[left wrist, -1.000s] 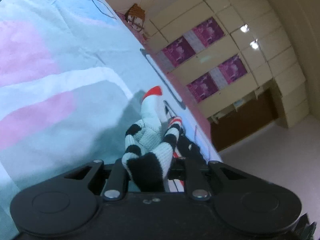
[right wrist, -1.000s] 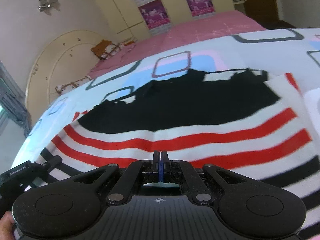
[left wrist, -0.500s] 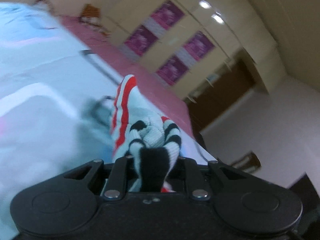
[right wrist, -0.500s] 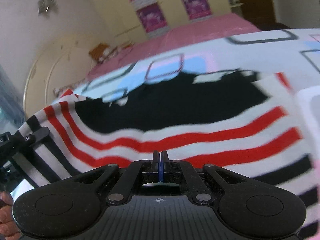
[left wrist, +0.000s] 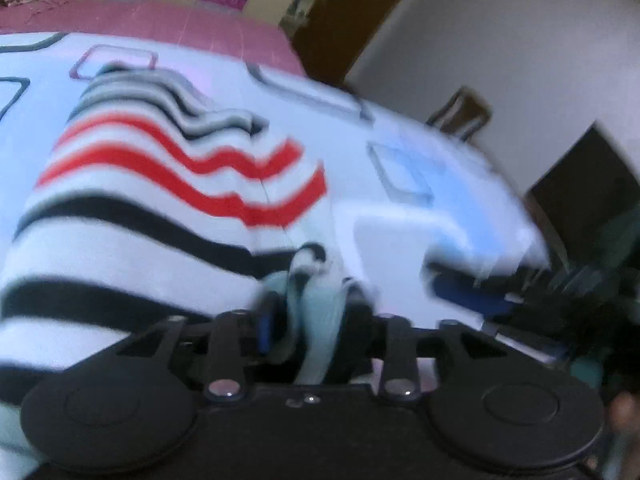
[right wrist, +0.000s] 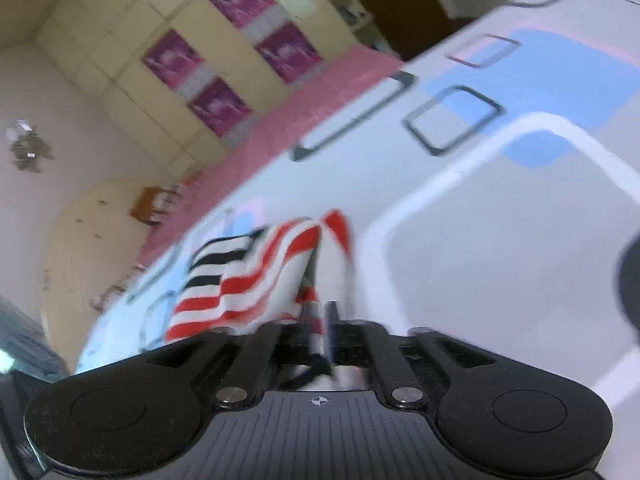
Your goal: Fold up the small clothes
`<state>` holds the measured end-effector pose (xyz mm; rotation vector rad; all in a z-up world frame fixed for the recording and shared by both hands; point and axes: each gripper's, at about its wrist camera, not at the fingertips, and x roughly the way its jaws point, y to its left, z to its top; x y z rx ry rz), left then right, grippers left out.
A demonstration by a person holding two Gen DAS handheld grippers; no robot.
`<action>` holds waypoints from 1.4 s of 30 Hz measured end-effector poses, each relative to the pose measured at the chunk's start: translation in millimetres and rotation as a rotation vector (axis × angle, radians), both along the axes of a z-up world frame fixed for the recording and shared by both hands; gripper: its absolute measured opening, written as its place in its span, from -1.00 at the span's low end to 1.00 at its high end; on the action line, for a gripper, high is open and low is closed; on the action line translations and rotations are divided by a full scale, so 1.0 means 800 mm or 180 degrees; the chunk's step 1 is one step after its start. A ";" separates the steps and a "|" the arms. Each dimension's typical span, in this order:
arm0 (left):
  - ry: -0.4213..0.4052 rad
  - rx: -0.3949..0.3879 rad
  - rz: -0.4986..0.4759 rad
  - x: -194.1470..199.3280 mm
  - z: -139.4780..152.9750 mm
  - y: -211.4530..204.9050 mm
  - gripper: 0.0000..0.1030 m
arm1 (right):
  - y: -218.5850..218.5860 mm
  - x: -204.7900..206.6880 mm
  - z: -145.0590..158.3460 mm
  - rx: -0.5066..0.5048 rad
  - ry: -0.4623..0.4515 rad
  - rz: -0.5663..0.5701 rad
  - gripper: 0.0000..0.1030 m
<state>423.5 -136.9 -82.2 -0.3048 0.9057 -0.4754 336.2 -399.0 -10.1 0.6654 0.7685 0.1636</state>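
We see the striped sweater (left wrist: 152,184) on the patterned bedsheet (right wrist: 500,240), cream wardrobe (right wrist: 132,64) behind, both grippers' jaws opening around its fabric.

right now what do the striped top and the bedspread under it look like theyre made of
Striped top: looks like a soft knit, matte and thick; it ripples and bunches where it sits between the left gripper fingers, whose jaws are opening. Bedspread: seems a thin, smooth woven cloth with printed rectangles, lying flat; blur leaves the weave unclear.
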 end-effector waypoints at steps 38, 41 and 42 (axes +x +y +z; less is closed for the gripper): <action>-0.0514 0.0274 -0.0234 0.077 0.025 0.160 -0.10 | 0.018 0.021 -0.014 0.0007 -0.0087 0.0258 0.14; -0.0425 0.0289 -0.0212 0.104 0.016 0.162 -0.09 | 0.011 0.069 -0.023 0.0125 0.0109 0.0188 0.14; -0.0397 0.0261 -0.0212 0.111 0.012 0.162 -0.06 | 0.011 0.084 -0.027 0.0152 0.0194 0.0197 0.13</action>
